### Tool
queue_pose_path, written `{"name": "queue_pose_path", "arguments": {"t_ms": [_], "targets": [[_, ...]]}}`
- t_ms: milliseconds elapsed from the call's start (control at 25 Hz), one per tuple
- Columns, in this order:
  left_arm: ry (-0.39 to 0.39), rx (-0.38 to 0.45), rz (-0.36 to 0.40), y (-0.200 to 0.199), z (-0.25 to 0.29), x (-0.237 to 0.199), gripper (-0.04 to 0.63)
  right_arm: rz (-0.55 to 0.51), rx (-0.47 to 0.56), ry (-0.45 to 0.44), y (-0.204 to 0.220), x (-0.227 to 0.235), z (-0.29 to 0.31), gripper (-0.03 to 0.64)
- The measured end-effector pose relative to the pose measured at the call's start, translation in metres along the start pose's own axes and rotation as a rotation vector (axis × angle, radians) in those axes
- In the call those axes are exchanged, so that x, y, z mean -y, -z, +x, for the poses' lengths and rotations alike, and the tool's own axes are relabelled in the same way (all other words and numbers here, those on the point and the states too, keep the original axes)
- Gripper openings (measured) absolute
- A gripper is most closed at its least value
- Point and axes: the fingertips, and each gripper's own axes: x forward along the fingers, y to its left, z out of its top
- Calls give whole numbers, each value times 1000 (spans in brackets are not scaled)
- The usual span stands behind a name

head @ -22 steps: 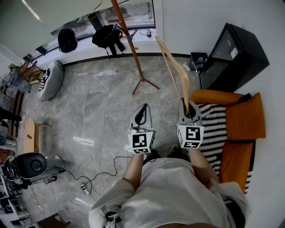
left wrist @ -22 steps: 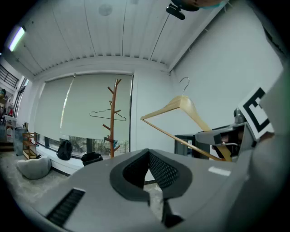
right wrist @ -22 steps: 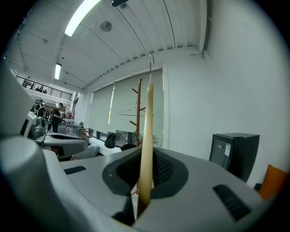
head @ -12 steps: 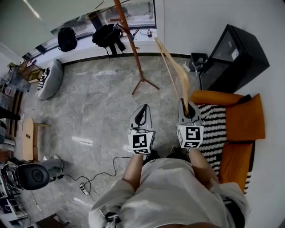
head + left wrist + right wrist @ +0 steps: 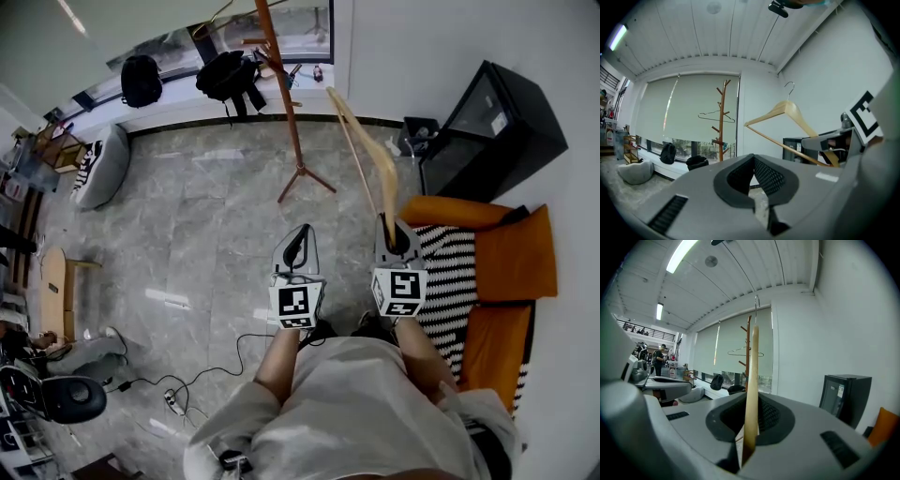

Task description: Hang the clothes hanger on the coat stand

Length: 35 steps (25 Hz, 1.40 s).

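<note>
**Grey stone floor (image 5: 206, 216), coat stand (image 5: 281, 94) by the window: wooden hanger (image 5: 370, 155) held up in the right fingers**

The hanger is clamped by the lower end of one arm in the right gripper (image 5: 392, 230). In the right gripper view the fingers (image 5: 771, 416) press on the wood from both sides. The hanger rises edge-on from them, its metal hook at the top. It slants forward toward the coat stand but stays clear of it, with white wall showing between the two in the left gripper view. A thin wire hanger (image 5: 716, 115) hangs on one of the stand's pegs.

The left gripper (image 5: 298, 246) is just beside the right one, its fingers closed together on nothing. Both forearms reach forward from the body, marker cubes facing up.

Bare floor lies open between the person and the stand's splayed feet. On the right, an orange sofa (image 5: 511, 262) and a black cabinet (image 5: 497, 122) crowd the hanger's side; what the cabinet holds cannot be made out. Two black backpacks (image 5: 225, 75) sit on the window ledge behind the stand. A grey beanbag (image 5: 98, 169) lies well to the left.
</note>
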Motion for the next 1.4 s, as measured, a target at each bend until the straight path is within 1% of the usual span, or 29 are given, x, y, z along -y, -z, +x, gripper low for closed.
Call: {"name": "queue_pose_path", "arguments": {"t_ms": [240,400,600,760,920,1120,1240,1400], "targets": [[41,-13,5,5,-6,-25,9,10,-16,31,2,-28,12,20],[62,-8,8,6,-11,-41,9,6,-4,55,-3,-40,16,20],[77,-11,-30,15,-10,-50,9,-10,-51,74,10,-44,21,20],[76,-26,-47,24,0,-53,9,-12,-64,75,15,-41,30,20],[73,-36,-35,30,11,-57,9,-18,-80,44,23,-42,47,20],[49,-34,-25,29,36,-68,9,-21,-112,1,32,-35,71,20],[44,-41,-28,29,59,-68,9,-14,-115,-9,33,-22,88,20],[44,-58,-34,31,100,-65,9,-39,-137,-41,34,0,119,20]]}}
